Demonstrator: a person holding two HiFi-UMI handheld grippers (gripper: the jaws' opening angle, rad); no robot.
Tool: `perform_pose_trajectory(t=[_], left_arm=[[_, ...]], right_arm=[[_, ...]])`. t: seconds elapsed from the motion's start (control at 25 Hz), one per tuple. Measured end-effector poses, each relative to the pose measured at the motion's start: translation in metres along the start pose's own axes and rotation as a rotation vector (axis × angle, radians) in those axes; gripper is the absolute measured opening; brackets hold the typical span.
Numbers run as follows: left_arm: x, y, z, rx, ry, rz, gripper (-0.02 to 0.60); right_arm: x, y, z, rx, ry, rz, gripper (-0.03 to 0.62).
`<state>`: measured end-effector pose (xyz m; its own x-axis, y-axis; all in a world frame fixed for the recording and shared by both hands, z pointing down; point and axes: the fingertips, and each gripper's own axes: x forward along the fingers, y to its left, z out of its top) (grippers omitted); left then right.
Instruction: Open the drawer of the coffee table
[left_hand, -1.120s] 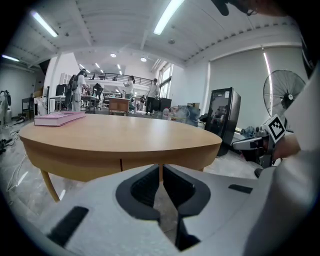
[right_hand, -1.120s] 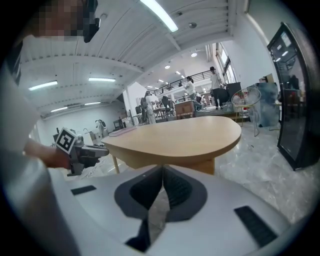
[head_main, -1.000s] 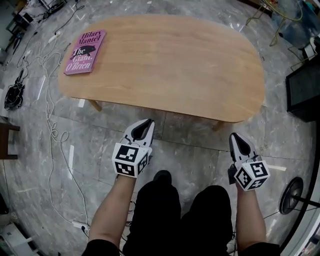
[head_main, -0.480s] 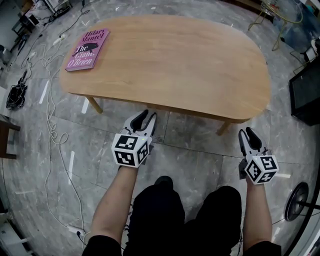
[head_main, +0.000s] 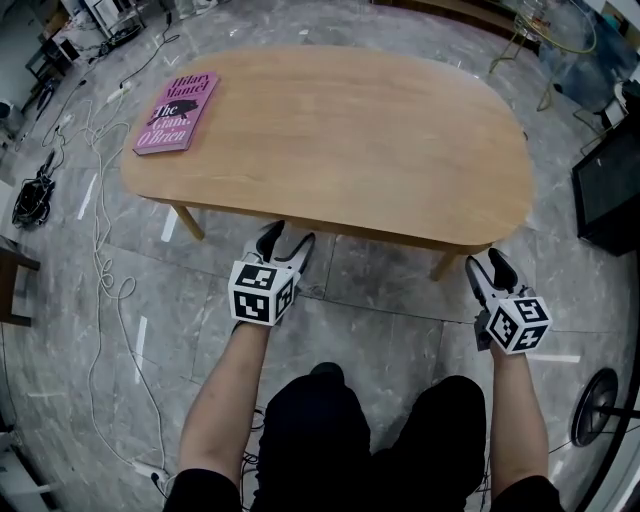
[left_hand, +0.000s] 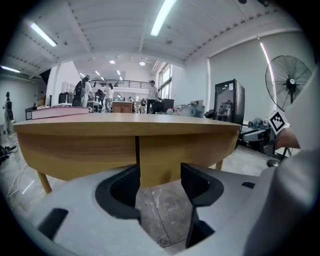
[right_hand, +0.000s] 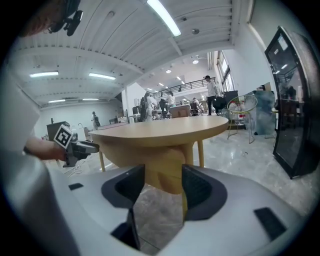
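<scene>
**Desk:** Where to find the coffee table (head_main: 340, 130)?

**Photo:** Upper centre of the head view. Oval, light wood, on pale legs over a grey marbled floor (head_main: 380, 310). Near edge just above both claws in the frame.

**Desk:** And the drawer?

**Photo:** Cannot pick it out for certain. Centre of the left gripper view: a wooden front panel (left_hand: 165, 155) under the top, split by a vertical seam, flush with the wood beside it.

**Desk:** Left claw (head_main: 288, 237)?

**Photo:** Lower centre-left of the head view, just below the table's near edge. Opening, jaws wide apart, gripping nothing. Only the panel and floor tiles seen through the gap.

**Desk:** Right claw (head_main: 485, 262)?

**Photo:** Lower right, beside the table's front leg (head_main: 447, 265) on that side. Opening too, jaws wide, closed on nothing. Curved end of the table and that leg seen beyond the gap.

**Desk:** Anything on the surface?

**Photo:** One pink book (head_main: 177, 112), flat at the upper left end, well apart from both claws. White cables (head_main: 100, 250) trailing over the floor at left. Black cabinet (head_main: 610, 185) at the right edge.
</scene>
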<state>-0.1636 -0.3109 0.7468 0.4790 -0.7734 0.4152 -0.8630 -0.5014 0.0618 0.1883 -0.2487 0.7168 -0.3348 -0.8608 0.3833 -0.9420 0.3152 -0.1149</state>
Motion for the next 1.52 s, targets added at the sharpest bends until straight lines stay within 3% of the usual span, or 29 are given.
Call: perform_pose_trajectory(t=[0.48,0.72,1.0,1.52], left_arm=[[0.018,0.002,0.01,0.036,0.001,-0.037,0.279],[0.019,0.002,0.009,0.054,0.009,-0.022,0.252],[0.01,0.006,0.006,0.018,0.012,-0.014,0.225],[-0.018,-0.011,-0.009,0.003,0.022,-0.007,0.249]], right_arm=[[0.019,-0.013,0.004,-0.03,0.014,-0.025,0.212],[0.021,-0.014,0.005,-0.034,-0.013,-0.023,0.206],[0.021,-0.008,0.0,-0.039,0.004,-0.006,0.198],[-0.01,0.005,-0.013,-0.036,0.005,0.009,0.19]])
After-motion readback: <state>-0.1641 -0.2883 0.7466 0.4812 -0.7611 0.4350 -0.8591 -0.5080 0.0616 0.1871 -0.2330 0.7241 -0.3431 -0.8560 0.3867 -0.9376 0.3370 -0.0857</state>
